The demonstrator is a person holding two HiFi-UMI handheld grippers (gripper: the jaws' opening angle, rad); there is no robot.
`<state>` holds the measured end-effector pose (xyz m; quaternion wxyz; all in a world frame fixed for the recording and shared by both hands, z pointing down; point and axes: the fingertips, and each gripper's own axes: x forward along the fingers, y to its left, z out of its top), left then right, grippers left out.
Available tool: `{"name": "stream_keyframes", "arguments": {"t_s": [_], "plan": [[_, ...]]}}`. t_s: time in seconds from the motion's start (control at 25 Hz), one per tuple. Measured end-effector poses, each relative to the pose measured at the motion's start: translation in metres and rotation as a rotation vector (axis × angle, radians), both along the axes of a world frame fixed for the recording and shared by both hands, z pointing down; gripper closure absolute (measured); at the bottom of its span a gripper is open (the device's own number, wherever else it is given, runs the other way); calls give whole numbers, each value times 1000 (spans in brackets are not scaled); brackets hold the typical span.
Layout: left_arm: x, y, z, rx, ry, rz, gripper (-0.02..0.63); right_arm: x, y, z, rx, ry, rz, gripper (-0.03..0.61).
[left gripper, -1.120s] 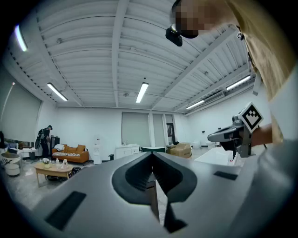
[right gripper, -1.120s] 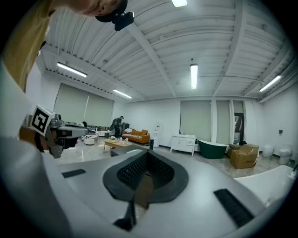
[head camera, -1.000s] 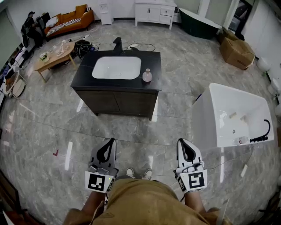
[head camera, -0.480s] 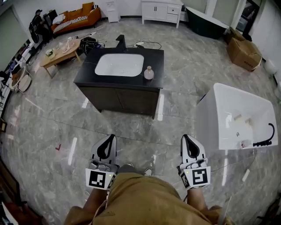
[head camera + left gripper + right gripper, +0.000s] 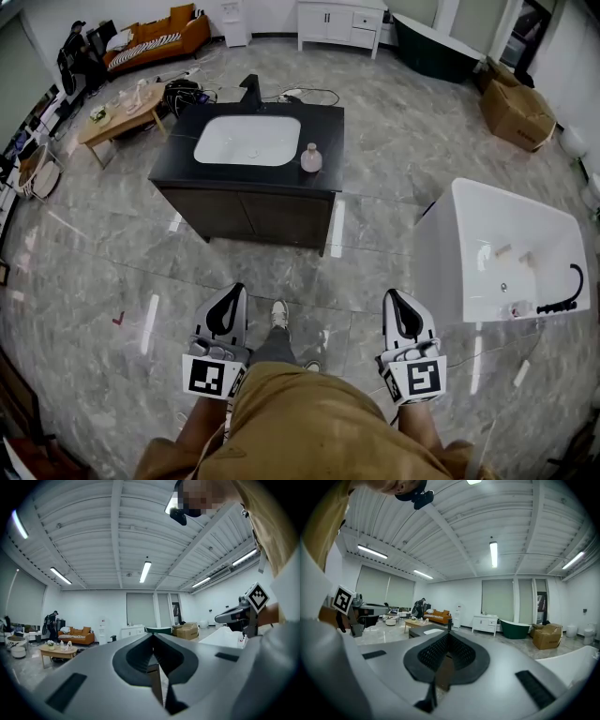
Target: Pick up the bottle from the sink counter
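The person wears a mustard-tan cloth top (image 5: 300,422), dark grey trousers (image 5: 273,349) and a white shoe (image 5: 278,313). The pale grey plastic left gripper (image 5: 232,292) and the matching right gripper (image 5: 394,298) taper to a point around black ribbed teardrop-shaped pads. Each ends at the rear in a white cube (image 5: 210,377) printed with black square markers, with a small green light beside it

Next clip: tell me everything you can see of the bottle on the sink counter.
The bottle is small and pinkish, with a squat rounded body and a narrower, paler top. Its material and any label are too small to tell. It stands upright on the black counter, just right of the white basin and toward the counter's right edge. Only the counter touches it.
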<state>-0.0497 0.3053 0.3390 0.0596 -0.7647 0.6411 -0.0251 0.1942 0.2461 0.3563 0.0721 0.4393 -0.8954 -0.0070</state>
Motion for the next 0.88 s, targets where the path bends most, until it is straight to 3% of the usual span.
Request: {"name": "stream_keyframes", "arguments": {"t_s": [0.36,0.88], "plan": [[-37,-80,21,-37,41,44,611,-33,-64,16,-46,49,48,575],[-132,-218,31,-61,84,81,611,-137,-199,-2,-53,111,49,575]]}}
